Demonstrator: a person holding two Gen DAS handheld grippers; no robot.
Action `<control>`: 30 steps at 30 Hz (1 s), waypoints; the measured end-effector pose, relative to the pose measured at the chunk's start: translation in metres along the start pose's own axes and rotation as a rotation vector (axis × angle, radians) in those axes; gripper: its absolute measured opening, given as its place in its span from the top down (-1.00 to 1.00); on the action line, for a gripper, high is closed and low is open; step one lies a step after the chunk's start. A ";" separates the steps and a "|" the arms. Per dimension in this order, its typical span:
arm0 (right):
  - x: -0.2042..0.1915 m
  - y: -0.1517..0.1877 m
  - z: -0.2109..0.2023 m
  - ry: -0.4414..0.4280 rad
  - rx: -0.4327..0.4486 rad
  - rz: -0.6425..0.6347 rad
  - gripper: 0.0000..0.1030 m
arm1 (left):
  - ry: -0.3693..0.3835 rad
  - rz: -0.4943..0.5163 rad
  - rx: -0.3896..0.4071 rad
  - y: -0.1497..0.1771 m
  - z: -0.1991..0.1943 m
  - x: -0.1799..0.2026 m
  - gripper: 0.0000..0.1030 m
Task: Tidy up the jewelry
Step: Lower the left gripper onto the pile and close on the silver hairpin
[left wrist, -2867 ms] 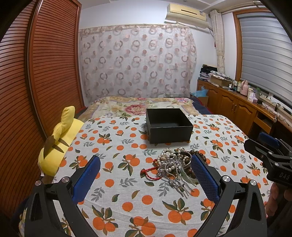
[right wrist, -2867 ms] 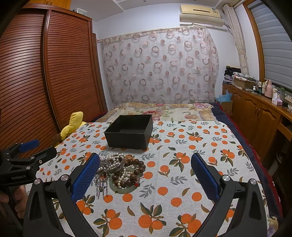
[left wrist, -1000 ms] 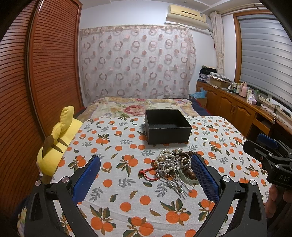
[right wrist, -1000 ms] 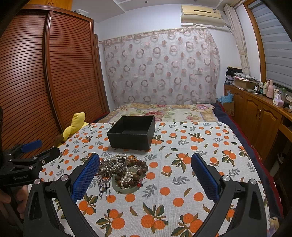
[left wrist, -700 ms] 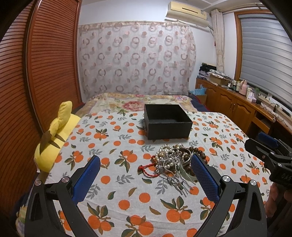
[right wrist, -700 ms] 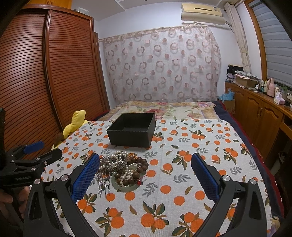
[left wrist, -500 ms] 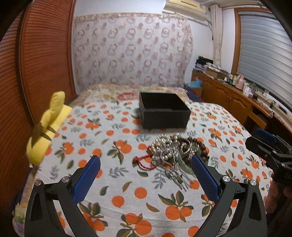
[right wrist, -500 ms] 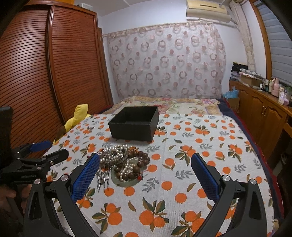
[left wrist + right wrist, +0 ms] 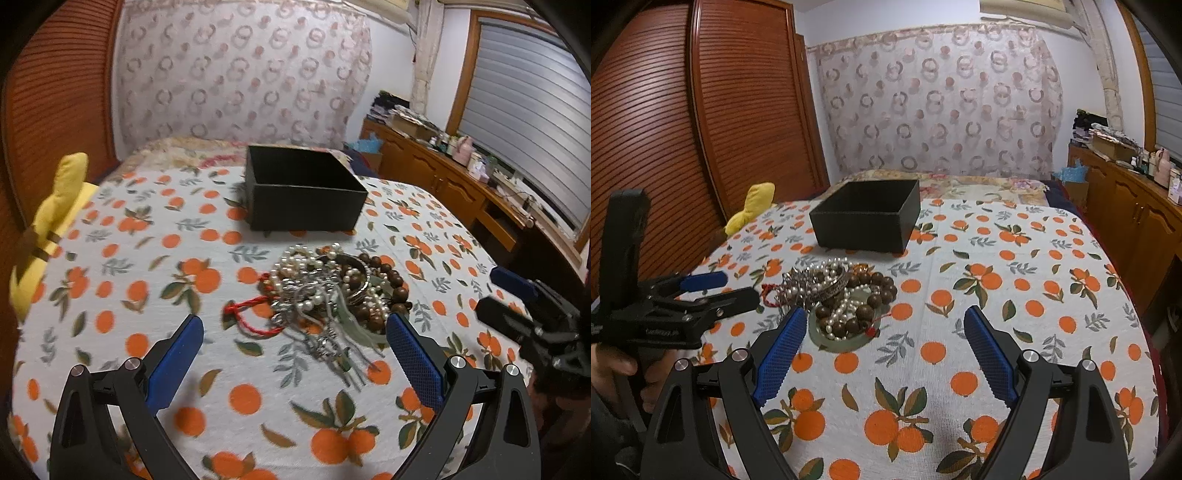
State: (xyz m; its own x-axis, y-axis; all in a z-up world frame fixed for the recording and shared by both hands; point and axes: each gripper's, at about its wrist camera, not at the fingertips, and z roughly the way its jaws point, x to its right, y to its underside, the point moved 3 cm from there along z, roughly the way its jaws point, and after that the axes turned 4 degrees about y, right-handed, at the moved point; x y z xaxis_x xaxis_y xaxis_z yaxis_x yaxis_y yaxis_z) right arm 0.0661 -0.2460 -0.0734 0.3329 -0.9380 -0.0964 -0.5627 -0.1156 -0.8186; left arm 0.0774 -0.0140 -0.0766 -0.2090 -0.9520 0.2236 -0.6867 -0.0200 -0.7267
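Observation:
A tangled pile of jewelry [image 9: 328,288] lies on the orange-print cloth: pearl strands, brown wooden beads, a silver bangle, a red cord, a pale green ring. It also shows in the right wrist view [image 9: 838,295]. An empty black open box [image 9: 303,192] stands just behind the pile, also in the right wrist view [image 9: 868,218]. My left gripper [image 9: 293,343] is open and empty, close in front of the pile. My right gripper [image 9: 884,332] is open and empty, with its left finger beside the pile.
A yellow plush toy [image 9: 48,225] lies at the cloth's left edge. A wooden louvred wardrobe [image 9: 683,122] stands to the left. A wooden cabinet [image 9: 1137,221] with bottles runs along the right. A flowered bedspread [image 9: 979,184] and a curtain lie behind the box.
Both grippers have moved forward and down toward the jewelry pile, which now looks larger. Both stay open. The pile and box have not moved.

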 end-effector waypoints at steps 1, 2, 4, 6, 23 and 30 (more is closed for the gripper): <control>-0.001 0.001 0.002 -0.002 -0.010 -0.006 -0.72 | 0.007 -0.004 -0.010 -0.001 0.004 0.000 -0.74; -0.001 0.002 0.003 -0.005 -0.016 -0.011 -0.72 | 0.017 -0.003 -0.021 -0.003 0.009 0.001 -0.68; -0.002 0.004 0.006 -0.009 -0.027 -0.025 -0.72 | 0.033 -0.002 -0.035 -0.005 0.015 0.002 -0.59; -0.004 0.006 0.010 -0.016 -0.044 -0.038 -0.72 | 0.041 -0.007 -0.051 -0.007 0.022 0.003 -0.49; -0.008 0.004 0.013 -0.024 -0.057 -0.067 -0.73 | 0.063 -0.017 -0.116 -0.016 0.051 0.005 -0.22; -0.008 0.004 0.014 -0.025 -0.057 -0.066 -0.73 | 0.096 -0.063 -0.112 -0.015 0.041 -0.009 0.49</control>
State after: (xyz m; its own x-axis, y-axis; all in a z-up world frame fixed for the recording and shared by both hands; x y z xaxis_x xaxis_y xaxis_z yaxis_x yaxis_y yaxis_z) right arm 0.0716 -0.2343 -0.0837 0.3889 -0.9195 -0.0579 -0.5808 -0.1959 -0.7901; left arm 0.1181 -0.0181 -0.0944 -0.2247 -0.9162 0.3318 -0.7726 -0.0400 -0.6336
